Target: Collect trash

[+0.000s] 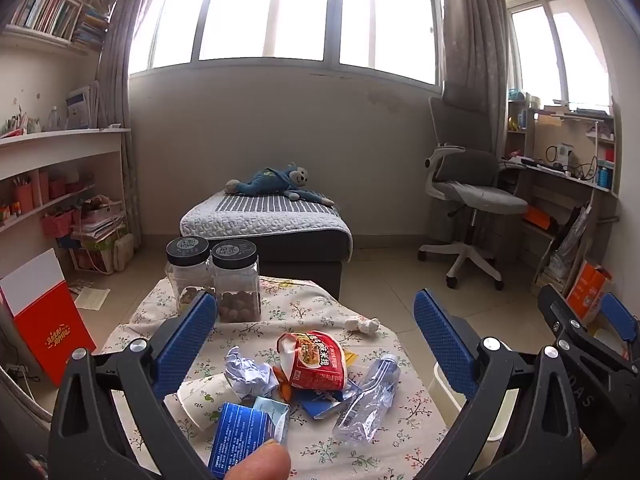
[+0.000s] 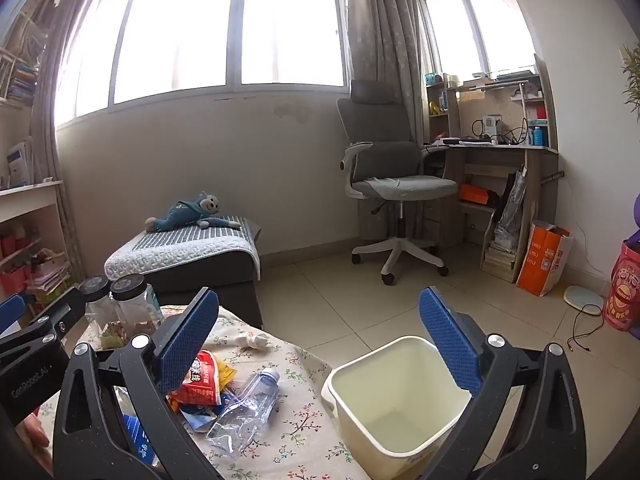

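Trash lies on a small table with a floral cloth (image 1: 304, 308): a red snack bag (image 1: 318, 362), a crushed clear plastic bottle (image 1: 370, 398), crumpled pale paper (image 1: 248, 374), a paper cup on its side (image 1: 200, 396), a blue box (image 1: 244, 434) and a white tissue wad (image 1: 362, 325). My left gripper (image 1: 316, 344) is open and empty above the pile. My right gripper (image 2: 320, 344) is open and empty, between the table and an empty cream bin (image 2: 400, 404) on the floor to the table's right. The bag (image 2: 200, 380) and bottle (image 2: 246, 408) also show in the right wrist view.
Two black-lidded jars (image 1: 212, 276) stand at the table's far left. A grey ottoman with a blue plush toy (image 1: 276, 182) is behind the table. An office chair (image 1: 468, 196) and desk (image 1: 568, 184) are at right, shelves (image 1: 48, 168) and a red box (image 1: 44, 316) at left.
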`<state>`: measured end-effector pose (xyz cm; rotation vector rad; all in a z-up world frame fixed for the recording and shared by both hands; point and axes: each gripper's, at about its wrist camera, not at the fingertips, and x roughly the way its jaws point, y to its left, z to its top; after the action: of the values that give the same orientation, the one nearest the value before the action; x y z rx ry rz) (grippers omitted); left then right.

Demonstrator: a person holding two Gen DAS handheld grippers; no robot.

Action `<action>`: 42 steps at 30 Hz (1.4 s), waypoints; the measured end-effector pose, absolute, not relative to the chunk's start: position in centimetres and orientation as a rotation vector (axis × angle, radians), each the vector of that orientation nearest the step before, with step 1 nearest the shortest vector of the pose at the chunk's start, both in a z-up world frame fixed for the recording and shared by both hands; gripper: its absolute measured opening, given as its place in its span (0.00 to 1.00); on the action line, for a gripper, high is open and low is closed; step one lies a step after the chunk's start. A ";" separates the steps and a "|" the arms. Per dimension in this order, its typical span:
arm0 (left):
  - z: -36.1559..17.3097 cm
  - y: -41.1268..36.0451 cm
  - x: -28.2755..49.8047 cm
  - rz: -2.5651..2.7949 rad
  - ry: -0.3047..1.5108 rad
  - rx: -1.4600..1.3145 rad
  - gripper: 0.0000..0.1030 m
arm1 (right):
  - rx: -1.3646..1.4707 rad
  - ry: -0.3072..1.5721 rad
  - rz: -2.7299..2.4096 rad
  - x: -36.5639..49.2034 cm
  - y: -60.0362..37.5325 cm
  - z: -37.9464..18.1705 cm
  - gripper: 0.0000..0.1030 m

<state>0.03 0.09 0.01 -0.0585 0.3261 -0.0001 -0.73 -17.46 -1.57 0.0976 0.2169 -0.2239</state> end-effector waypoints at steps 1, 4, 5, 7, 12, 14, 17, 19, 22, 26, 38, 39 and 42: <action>0.0 0.1 0.0 -0.001 0.326 -0.058 0.93 | 0.096 0.220 -0.225 -0.7 -17.4 -1.6 0.93; 0.0 0.1 0.0 0.000 0.327 -0.059 0.94 | 0.096 0.223 -0.224 -0.8 -17.4 -1.5 0.93; 0.0 0.1 0.0 -0.002 0.327 -0.058 0.94 | 0.096 0.224 -0.223 -0.8 -17.4 -1.5 0.93; 0.1 0.1 0.0 -0.004 0.326 -0.056 0.93 | 0.097 0.224 -0.222 -0.9 -17.3 -1.4 0.93; 0.1 0.1 0.1 -0.001 0.331 -0.058 0.94 | 0.096 0.224 -0.225 -0.7 -17.3 -1.6 0.93; 0.1 0.1 0.1 -0.002 0.333 -0.058 0.94 | 0.096 0.224 -0.225 -0.7 -17.3 -1.5 0.93; 0.2 0.4 0.2 -0.003 0.333 -0.061 0.94 | 0.098 0.222 -0.225 -0.8 -17.3 -1.5 0.93; 0.0 0.1 0.1 -0.004 0.333 -0.061 0.94 | 0.098 0.222 -0.225 -0.8 -17.3 -1.5 0.93; -0.2 0.1 0.1 -0.003 0.331 -0.063 0.94 | 0.098 0.222 -0.224 -0.8 -17.3 -1.6 0.93; -0.1 0.1 0.1 -0.004 0.331 -0.062 0.94 | 0.100 0.220 -0.227 -0.8 -17.3 -1.5 0.93; -0.2 -0.1 0.1 -0.005 0.333 -0.061 0.94 | 0.102 0.218 -0.226 -0.8 -17.2 -1.6 0.93; -0.2 -0.1 0.1 -0.006 0.333 -0.062 0.94 | 0.102 0.218 -0.226 -0.8 -17.2 -1.6 0.93; -0.2 -0.1 0.1 -0.005 0.332 -0.061 0.94 | 0.103 0.218 -0.226 -0.8 -17.2 -1.6 0.93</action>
<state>0.14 -0.08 -0.17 -0.0609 0.3324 -0.0054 -0.77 -17.19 -1.63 0.1026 0.2184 -0.2261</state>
